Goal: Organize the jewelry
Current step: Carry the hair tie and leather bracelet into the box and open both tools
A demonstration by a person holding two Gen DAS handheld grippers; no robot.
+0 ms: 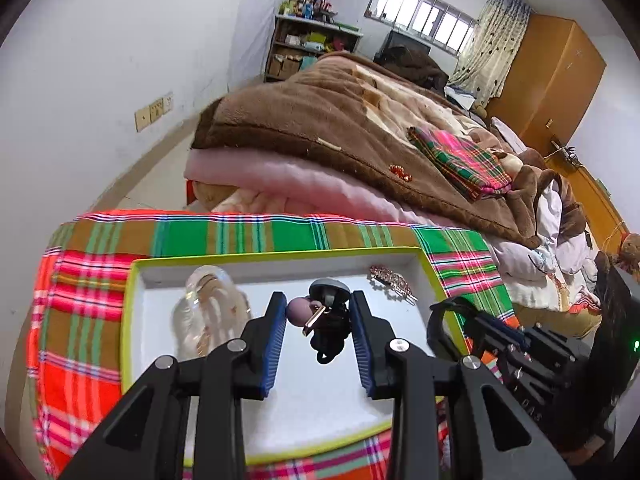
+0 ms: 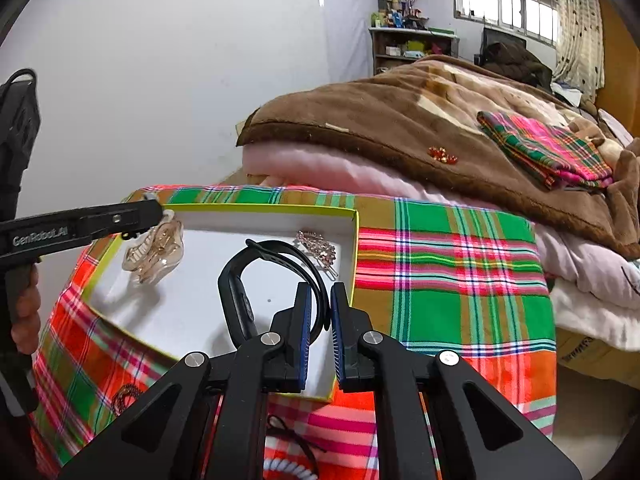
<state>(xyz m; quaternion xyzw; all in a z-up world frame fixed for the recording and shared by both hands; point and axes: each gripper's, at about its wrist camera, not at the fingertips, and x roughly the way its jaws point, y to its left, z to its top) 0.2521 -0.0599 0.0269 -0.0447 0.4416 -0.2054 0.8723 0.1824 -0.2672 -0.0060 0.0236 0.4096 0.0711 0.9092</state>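
Observation:
A white tray with a yellow-green rim [image 1: 280, 257] [image 2: 264, 211] lies on a plaid cloth. In it are a clear hair claw [image 1: 208, 312] [image 2: 154, 250] and a rhinestone hair clip [image 1: 392, 280] [image 2: 318, 250]. My left gripper [image 1: 319, 306] holds a black hair tie with a purple ball and gold charm [image 1: 320, 320] between its pads, above the tray. My right gripper [image 2: 321, 292] is shut on the strap of a black smartwatch [image 2: 240, 292], over the tray's right side; it also shows in the left wrist view [image 1: 440, 320].
The plaid cloth [image 2: 448, 264] covers the table. More hair ties [image 2: 292, 440] and a brown band [image 2: 126, 398] lie on it near the front. Behind is a bed with a brown blanket [image 1: 340, 120], a folded plaid cloth [image 1: 460, 160] and a small red ornament [image 1: 401, 173].

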